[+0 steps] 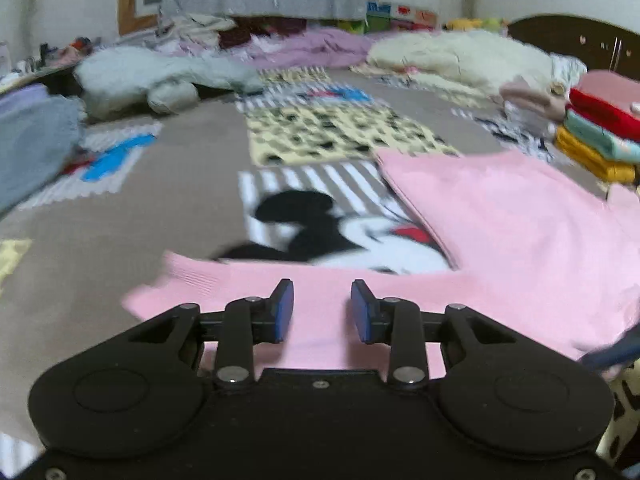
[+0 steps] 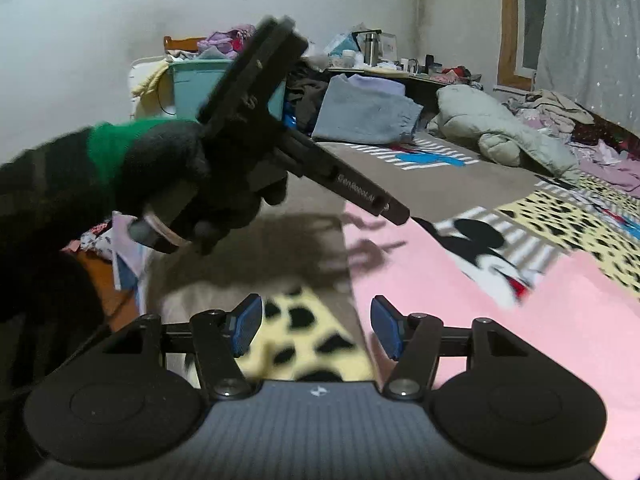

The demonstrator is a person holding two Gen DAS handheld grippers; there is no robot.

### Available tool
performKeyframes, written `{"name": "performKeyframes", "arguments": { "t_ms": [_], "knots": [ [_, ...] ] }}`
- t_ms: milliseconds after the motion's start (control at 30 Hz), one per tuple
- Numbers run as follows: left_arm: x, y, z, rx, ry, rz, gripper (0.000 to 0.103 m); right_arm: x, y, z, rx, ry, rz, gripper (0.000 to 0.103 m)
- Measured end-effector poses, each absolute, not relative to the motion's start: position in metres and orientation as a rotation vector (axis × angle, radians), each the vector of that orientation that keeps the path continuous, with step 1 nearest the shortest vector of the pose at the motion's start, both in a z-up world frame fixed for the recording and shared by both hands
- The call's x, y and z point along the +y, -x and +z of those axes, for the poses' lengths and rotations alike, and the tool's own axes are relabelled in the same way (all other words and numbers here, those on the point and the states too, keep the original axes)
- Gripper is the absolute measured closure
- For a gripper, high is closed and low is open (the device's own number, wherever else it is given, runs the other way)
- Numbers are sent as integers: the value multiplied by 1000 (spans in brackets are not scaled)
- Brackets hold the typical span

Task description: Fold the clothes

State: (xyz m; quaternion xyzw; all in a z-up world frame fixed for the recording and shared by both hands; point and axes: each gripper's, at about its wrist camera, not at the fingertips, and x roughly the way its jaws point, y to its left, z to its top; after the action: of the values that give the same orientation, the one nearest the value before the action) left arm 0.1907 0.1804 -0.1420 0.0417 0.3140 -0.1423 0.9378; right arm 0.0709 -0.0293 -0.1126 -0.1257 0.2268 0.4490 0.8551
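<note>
A pink garment (image 1: 500,216) lies spread flat on the patchwork bedspread (image 1: 168,208), one sleeve (image 1: 224,284) reaching left across the near side. My left gripper (image 1: 321,294) hovers over that sleeve, blue pads apart, with nothing pinched between them. In the right wrist view the same pink garment (image 2: 420,264) fills the lower right. My right gripper (image 2: 316,320) stands open above its left edge and a yellow spotted patch (image 2: 304,340). A black-gloved hand (image 2: 180,172) holds the left gripper (image 2: 392,210), which tilts down toward the pink cloth.
A stack of folded clothes (image 1: 600,128) in red, teal and yellow sits at the right. A grey bundle (image 1: 152,80), a cream fluffy blanket (image 1: 460,56) and purple bedding lie further back. A dark headboard (image 1: 580,36) is at the far right. A teal bin (image 2: 188,84) stands beside the bed.
</note>
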Motion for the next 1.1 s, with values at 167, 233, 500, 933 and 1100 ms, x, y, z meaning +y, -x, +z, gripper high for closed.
{"name": "performKeyframes", "arguments": {
  "t_ms": [167,233,500,933,1100],
  "knots": [
    [149,-179,-133,608,-130,-234,72,-113,-58,-100,479,222,853,43],
    [140,-165,-121,552,-49,-246,72,-151,-59,-96,482,172,784,42],
    [71,-164,-138,629,-194,-186,71,-325,-82,-113,453,-356,326,42],
    [-128,-108,-129,476,-215,-496,70,-462,-78,-184,436,-824,-36,41],
    [-190,-109,-163,534,-315,-570,71,-475,-75,-197,422,-884,-24,43]
  ]
}}
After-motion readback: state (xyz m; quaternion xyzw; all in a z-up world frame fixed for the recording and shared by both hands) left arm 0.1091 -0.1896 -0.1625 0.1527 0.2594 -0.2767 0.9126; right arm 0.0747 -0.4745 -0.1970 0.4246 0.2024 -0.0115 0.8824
